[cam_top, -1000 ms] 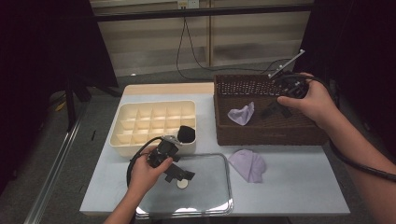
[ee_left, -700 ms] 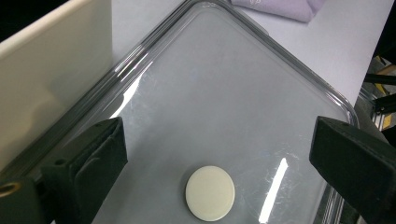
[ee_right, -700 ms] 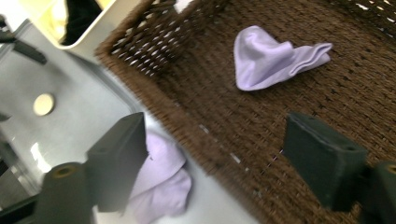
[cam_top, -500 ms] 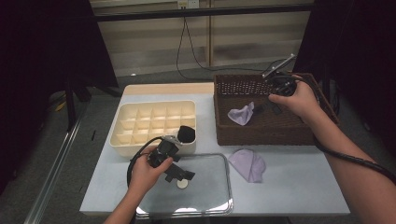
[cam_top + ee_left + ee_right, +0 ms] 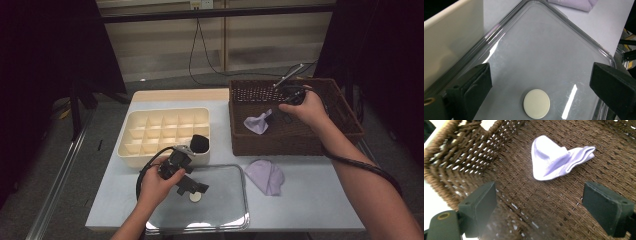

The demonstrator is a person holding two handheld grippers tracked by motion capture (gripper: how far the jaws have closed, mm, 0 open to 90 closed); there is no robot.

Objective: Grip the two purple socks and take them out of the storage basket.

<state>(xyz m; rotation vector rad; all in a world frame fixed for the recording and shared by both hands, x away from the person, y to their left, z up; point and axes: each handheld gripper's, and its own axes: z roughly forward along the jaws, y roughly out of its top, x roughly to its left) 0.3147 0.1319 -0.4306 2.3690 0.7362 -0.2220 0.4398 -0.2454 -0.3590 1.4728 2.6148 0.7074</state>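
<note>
A lilac cloth (image 5: 257,123) (image 5: 554,157) lies crumpled on the floor of a brown wicker basket (image 5: 295,142) (image 5: 461,150). My right gripper (image 5: 278,118) (image 5: 541,200) is low inside the basket, just right of the cloth. Its jaws have just been opening and stand wide with nothing between them; the cloth lies a little ahead of them. My left gripper (image 5: 192,186) (image 5: 541,75) hovers open over a clear plastic tray (image 5: 240,175) (image 5: 544,45). A small white disc (image 5: 195,197) (image 5: 536,103) rests on the tray between the jaws, untouched.
A cream box (image 5: 165,111) (image 5: 449,32) with several compartments stands left of the basket, a black object (image 5: 200,143) at its near right corner. A second lilac cloth (image 5: 265,176) (image 5: 574,3) lies on the table in front of the basket.
My right hand has sunk into the basket and shifted left toward the cloth. The left hand, the disc and the tray have not moved.
</note>
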